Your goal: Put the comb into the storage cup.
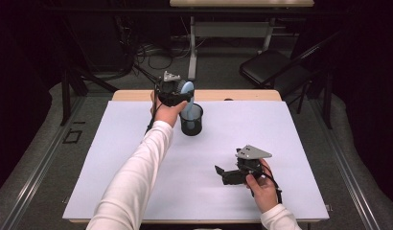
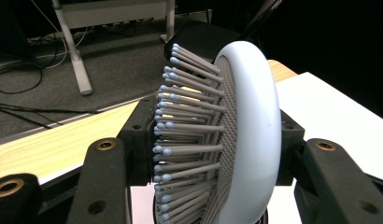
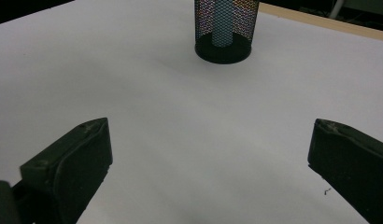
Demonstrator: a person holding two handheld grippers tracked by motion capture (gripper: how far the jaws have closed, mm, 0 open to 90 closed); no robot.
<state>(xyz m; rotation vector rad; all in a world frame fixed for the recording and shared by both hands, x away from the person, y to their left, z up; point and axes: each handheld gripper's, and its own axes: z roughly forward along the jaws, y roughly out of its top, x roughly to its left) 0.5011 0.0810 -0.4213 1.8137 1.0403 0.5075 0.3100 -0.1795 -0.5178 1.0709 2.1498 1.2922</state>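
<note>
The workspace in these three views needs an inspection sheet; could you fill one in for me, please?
Surface: white table top, wooden edge at the far side.
Job's things: pale blue hairbrush standing handle-down in the black mesh cup.
Clutter: nothing seen.
Grippers: left gripper shut on the hairbrush head, above the cup; right gripper open, low over bare table, holding nothing.
Cables: one trails from each gripper; loose cables on the floor beyond.
Surroundings: dark room, black chair, another table's legs.
</note>
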